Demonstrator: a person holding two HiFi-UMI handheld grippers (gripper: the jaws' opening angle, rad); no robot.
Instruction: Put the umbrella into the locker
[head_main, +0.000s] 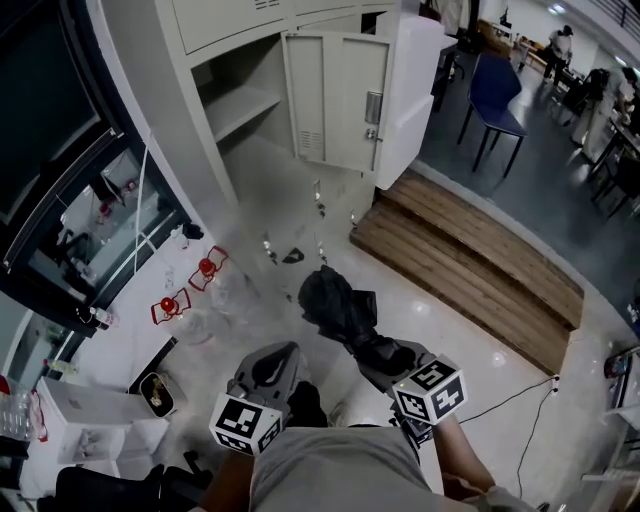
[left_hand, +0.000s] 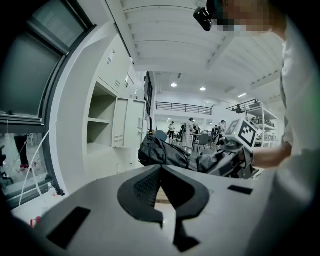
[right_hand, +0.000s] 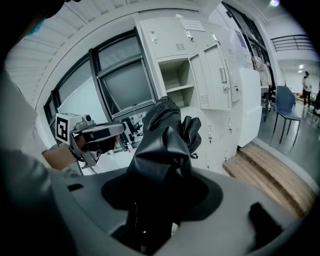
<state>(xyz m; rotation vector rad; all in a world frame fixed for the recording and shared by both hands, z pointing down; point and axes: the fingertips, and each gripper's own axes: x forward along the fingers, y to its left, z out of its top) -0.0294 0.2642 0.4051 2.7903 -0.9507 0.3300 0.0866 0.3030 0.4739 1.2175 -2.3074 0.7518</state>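
While the fingers of the right gripper (right_hand: 155, 200) clamp the folded black umbrella (head_main: 335, 305) in the air before the open locker (head_main: 335, 100), those of the left gripper (left_hand: 161, 192) are pressed together on nothing; the bundle looks light, its loose cloth soft and slippery, so a hold on the stiff core seems safest

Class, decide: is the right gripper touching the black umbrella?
Touching. The right gripper view shows the right gripper with its jaws closed on the black umbrella, which sticks up from between them.
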